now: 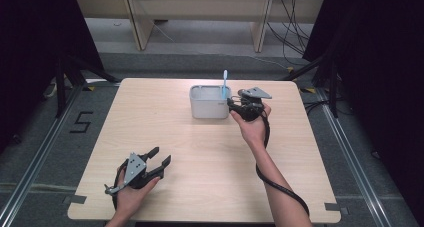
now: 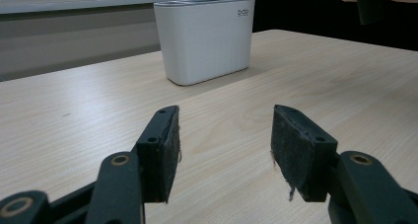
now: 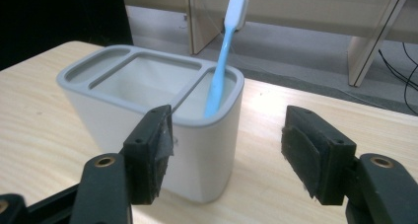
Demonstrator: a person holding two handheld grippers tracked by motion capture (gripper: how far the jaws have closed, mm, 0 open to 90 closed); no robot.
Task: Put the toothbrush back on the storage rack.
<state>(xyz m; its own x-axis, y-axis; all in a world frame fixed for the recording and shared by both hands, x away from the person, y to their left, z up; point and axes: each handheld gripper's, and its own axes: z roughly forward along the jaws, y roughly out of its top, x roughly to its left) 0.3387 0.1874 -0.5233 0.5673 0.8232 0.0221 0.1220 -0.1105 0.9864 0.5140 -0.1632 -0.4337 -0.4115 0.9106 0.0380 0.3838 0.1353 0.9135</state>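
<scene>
Left gripper near front-left corner of worktop, held in left hand; jaws well apart, nothing between, pads bare. Aimed toward the far edge, at the holder.

White holder stood upright near far edge of worktop, about mid-width, apart from all edges. Grey rim, three compartments seen in right gripper view: narrow slot along one end, big one in middle, smaller one at the other end, nearest right gripper. Narrow slot & middle compartment looked empty as far as visible.

Blue toothbrush stood in that end compartment, handle down inside, white head up & well above rim. Long axis near vertical, leaning slightly, head tipped toward far side; shaft resting against rim.

Right gripper just beside holder's right side, held in right hand; jaws apart, gripping nothing, one pad seen in front of holder wall, contact cannot tell.
</scene>
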